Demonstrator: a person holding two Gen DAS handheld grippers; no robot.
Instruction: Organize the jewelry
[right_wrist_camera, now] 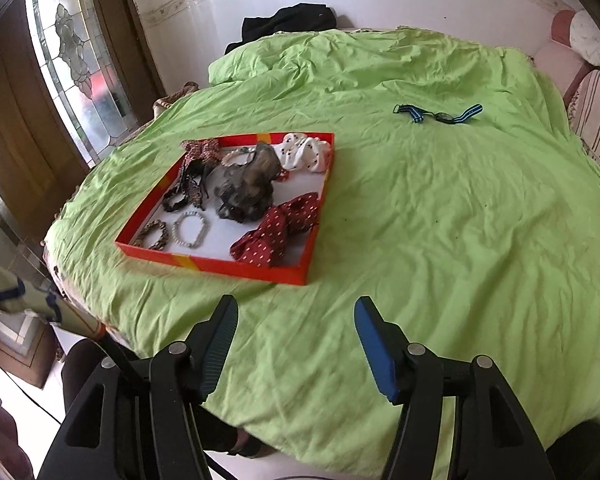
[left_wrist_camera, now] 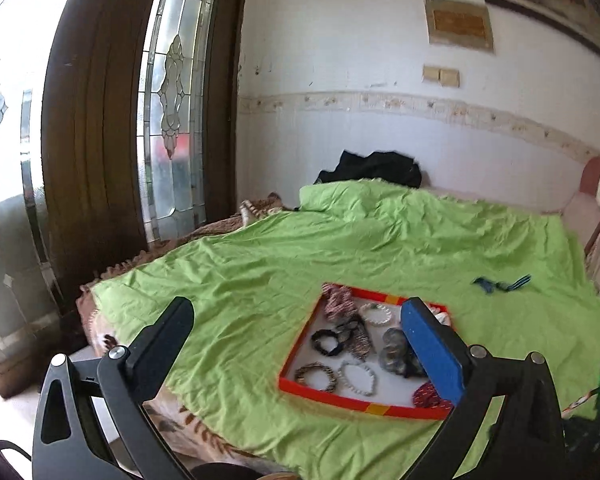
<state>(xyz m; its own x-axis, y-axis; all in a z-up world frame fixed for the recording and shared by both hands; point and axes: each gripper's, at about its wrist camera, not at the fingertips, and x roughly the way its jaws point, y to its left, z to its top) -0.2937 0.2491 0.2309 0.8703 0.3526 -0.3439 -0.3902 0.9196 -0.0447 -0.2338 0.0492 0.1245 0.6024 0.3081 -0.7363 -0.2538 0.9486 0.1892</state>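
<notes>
Orange tray [right_wrist_camera: 216,266], shallow, white floor, sits on the bed's green sheet [right_wrist_camera: 440,216], toward the door side of the bed. Contents packed loosely:
- pale bead bracelet [right_wrist_camera: 190,230] and a brown patterned one [right_wrist_camera: 156,234] side by side at the near-left corner, apart from each other;
- dark scrunchie [right_wrist_camera: 176,201] just behind them;
- red dotted bow [right_wrist_camera: 278,230] at the near-right, touching the right wall;
- grey-black gauzy piece [right_wrist_camera: 246,192] heaped in the middle, overlapping a string of pale beads [right_wrist_camera: 236,156];
- white dotted cloth [right_wrist_camera: 306,152] in the far-right corner;
- red patterned fabric piece [right_wrist_camera: 200,150] in the far-left corner.

Blue striped strap item [right_wrist_camera: 438,114] lies alone on the sheet, well apart from the tray, further toward the wall.

Right gripper [right_wrist_camera: 296,320] hovers over bare sheet near the tray's front wall, fingers spread, nothing between them. Left gripper [left_wrist_camera: 298,320] also spread wide and empty; its blue-padded finger [left_wrist_camera: 432,348] hides part of the tray's right side in the left wrist view.

Surroundings: black garment [right_wrist_camera: 288,20] bunched at the far end against the white wall [left_wrist_camera: 340,60]; dark wooden door with leaded glass panel [left_wrist_camera: 176,100] to the left; striped cushion [right_wrist_camera: 596,112] at the right edge.
</notes>
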